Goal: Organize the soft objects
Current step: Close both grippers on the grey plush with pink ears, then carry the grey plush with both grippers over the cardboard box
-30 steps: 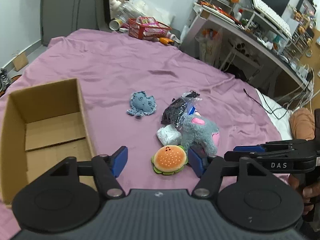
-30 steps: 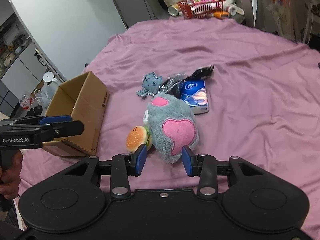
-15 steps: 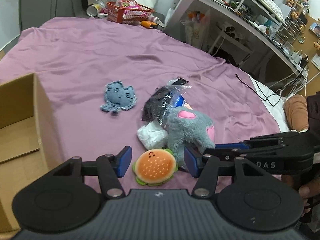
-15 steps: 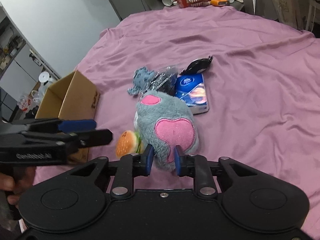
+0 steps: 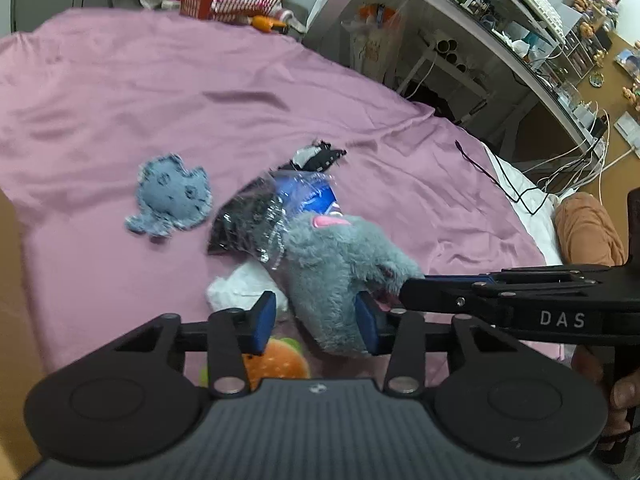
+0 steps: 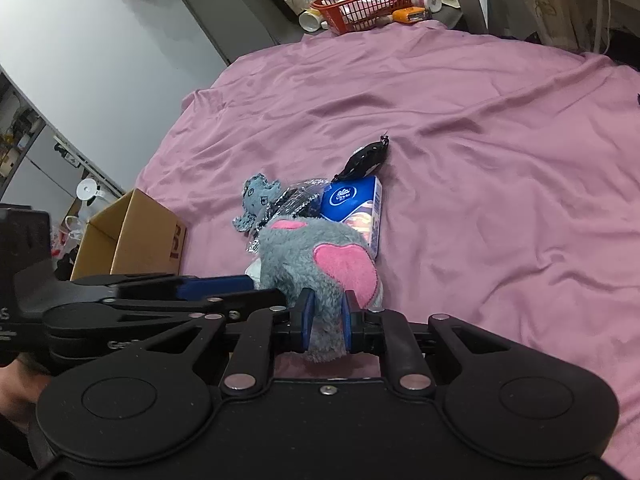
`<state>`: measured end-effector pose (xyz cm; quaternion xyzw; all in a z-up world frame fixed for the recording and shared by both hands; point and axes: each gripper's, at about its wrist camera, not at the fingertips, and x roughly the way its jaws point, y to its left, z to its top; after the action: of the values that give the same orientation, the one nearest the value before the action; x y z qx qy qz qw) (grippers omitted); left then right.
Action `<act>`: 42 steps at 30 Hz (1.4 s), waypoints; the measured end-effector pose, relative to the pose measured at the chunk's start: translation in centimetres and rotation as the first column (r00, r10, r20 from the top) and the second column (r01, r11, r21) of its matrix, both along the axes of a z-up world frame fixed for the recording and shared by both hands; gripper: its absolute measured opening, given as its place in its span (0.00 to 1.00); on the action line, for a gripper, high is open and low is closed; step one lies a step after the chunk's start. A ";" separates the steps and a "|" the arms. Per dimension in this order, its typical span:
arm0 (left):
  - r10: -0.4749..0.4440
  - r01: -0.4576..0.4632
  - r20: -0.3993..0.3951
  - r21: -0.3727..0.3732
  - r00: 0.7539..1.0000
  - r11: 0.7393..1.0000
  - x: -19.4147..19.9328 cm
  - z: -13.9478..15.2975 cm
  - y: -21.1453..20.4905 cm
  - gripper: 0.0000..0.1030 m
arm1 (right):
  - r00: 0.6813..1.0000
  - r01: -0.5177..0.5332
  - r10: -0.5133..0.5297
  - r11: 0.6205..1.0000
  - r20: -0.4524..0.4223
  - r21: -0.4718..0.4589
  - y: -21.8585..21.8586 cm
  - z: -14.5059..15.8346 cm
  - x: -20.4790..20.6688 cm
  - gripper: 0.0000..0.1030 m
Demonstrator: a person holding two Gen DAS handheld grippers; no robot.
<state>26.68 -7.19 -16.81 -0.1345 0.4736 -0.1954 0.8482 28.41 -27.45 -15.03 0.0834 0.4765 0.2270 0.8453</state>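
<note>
On the wrinkled pink bedsheet (image 6: 460,128), the open cardboard box (image 6: 132,236) waits at left. Right gripper (image 6: 325,318) pinches the fluffy grey-and-pink plush toy (image 6: 320,264) nearest; lift straight, clearing neighbours. Left gripper (image 5: 316,317) hangs open.

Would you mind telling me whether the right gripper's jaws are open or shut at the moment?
Shut on the grey plush toy. In the right wrist view, the right gripper has its blue pads pinching the toy's fur, leaving only a narrow, fur-filled gap.
</note>
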 end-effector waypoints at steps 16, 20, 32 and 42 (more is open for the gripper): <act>0.019 -0.018 0.033 -0.041 0.999 0.999 -0.5 1.1 -0.5 0.23 | 0.997 -0.063 0.064 0.997 0.038 -0.036 0.7 1.0 -1.0 0.14; 0.024 -0.021 0.081 -0.040 0.996 0.999 -1.4 2.7 -0.2 0.23 | 0.995 -0.063 0.065 0.998 0.070 -0.031 1.0 2.4 -1.9 0.14; 0.080 -0.072 0.190 -0.050 0.979 0.996 -4.1 6.8 3.2 0.23 | 0.981 -0.088 0.090 0.996 0.171 -0.021 4.5 6.4 -3.6 0.13; 0.195 -0.179 0.254 -0.084 0.947 0.980 -6.9 9.8 9.2 0.23 | 0.961 -0.162 0.155 0.987 0.229 0.011 10.2 9.0 -4.4 0.13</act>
<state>19.77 2.05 -7.06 -0.1775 0.3369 -0.1442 0.9133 24.01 -17.25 -6.01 0.0310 0.3785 0.3090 0.8720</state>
